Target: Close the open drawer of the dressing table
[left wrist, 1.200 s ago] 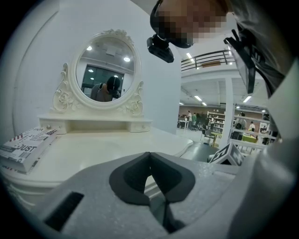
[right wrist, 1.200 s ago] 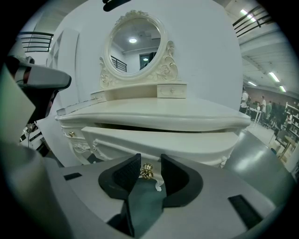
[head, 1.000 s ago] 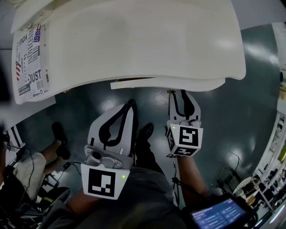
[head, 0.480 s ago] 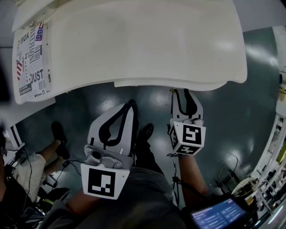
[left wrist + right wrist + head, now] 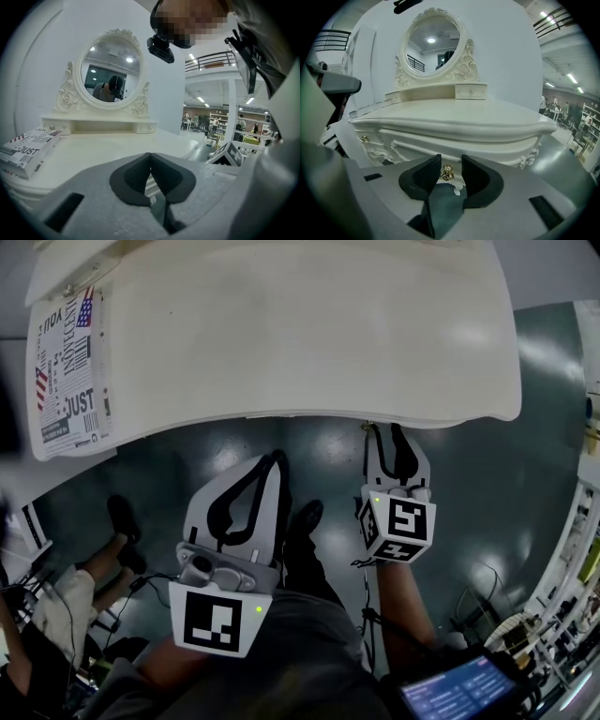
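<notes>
The white dressing table (image 5: 281, 324) fills the top of the head view. Its drawer front (image 5: 487, 150) sits nearly flush under the table's edge. My right gripper (image 5: 451, 164) is open right at the drawer, and the small gold knob (image 5: 447, 172) lies between its black pads, close to the left pad. In the head view the right gripper (image 5: 387, 432) reaches just under the table's edge. My left gripper (image 5: 272, 460) hangs back from the table with its tips together and nothing in them; its own view shows the left gripper (image 5: 150, 154) shut in front of the tabletop (image 5: 103, 150).
A printed book (image 5: 67, 362) lies on the table's left end. An oval mirror (image 5: 433, 44) with small drawers (image 5: 471, 90) stands at the back. The person's shoe (image 5: 305, 517) is on the dark floor below, and a lit tablet (image 5: 459, 688) sits at bottom right.
The drawer front, earlier a white strip sticking out past the table's edge, has slid in and is almost hidden under it. The right gripper followed it slightly; the left gripper kept still.
</notes>
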Demonstrator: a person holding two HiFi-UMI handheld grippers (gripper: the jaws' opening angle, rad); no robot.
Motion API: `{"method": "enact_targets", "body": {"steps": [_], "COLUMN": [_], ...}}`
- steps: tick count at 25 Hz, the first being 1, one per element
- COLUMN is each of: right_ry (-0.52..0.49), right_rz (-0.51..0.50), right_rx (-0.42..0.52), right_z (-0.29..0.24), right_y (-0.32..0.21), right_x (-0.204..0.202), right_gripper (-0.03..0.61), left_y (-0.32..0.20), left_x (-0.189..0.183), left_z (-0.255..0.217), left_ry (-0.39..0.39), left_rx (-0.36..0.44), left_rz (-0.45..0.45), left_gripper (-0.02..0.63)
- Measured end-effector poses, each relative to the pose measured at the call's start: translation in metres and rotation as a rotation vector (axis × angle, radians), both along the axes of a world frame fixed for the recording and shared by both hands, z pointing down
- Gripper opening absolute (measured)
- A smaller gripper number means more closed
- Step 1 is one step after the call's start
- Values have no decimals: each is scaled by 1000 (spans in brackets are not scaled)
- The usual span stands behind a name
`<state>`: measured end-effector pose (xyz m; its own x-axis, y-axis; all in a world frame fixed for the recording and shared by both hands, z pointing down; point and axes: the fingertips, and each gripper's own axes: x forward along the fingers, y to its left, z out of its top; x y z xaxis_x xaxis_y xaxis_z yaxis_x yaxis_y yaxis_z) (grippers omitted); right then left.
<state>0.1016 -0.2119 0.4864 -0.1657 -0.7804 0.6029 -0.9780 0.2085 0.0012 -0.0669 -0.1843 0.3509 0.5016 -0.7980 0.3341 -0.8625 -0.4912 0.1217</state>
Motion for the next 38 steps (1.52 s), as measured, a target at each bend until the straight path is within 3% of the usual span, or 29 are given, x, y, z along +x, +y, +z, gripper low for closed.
{"method": "enact_targets", "body": {"steps": [26, 38], "right_ry": [5, -45], "right_rz": [-7, -44], "right_rx": [17, 37], "right_z": [0, -27], "right_y": [-23, 25], "right_x": [-4, -21], "right_gripper": [133, 134], "left_y": [-10, 14], "left_x": [-9, 1], "left_z": [-1, -30], "left_ry": [-1, -12], "left_rx": [4, 73], "left_rz": [-24, -14], "left_gripper": [14, 14]}}
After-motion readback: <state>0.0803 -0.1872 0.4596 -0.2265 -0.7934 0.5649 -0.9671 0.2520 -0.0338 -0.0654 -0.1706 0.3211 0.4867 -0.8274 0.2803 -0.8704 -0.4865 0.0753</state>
